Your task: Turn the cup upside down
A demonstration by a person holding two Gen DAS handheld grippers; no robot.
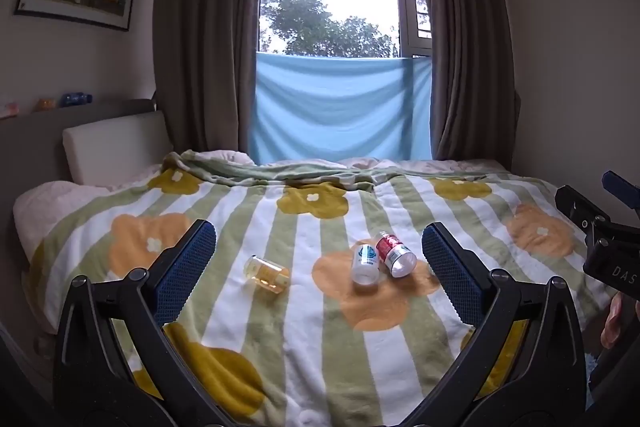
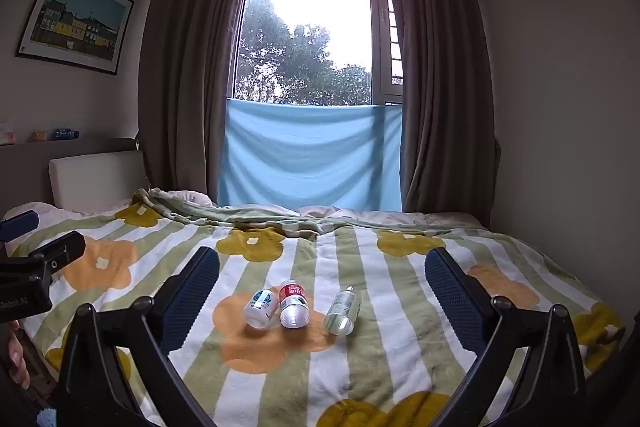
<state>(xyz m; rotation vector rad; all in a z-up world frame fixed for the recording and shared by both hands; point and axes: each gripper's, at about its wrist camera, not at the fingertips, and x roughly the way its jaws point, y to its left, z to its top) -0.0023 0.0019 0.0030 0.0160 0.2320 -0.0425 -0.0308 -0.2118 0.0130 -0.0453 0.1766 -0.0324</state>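
No cup shows; small bottles lie on their sides on the flowered blanket. In the left wrist view a yellow bottle (image 1: 268,273), a white bottle with a blue label (image 1: 365,264) and a red-labelled bottle (image 1: 396,253) lie ahead of my left gripper (image 1: 318,263), which is open and empty above the bed. In the right wrist view the white bottle (image 2: 261,308), the red-labelled bottle (image 2: 293,303) and a clear bottle (image 2: 343,311) lie ahead of my right gripper (image 2: 322,291), also open and empty. Each gripper shows at the edge of the other's view.
The bed's striped blanket (image 1: 304,347) fills the foreground, rumpled at the far side. A white cushion (image 1: 116,147) leans on the headboard at left. A window with brown curtains and a blue cloth (image 1: 340,107) is behind. A wall stands close on the right.
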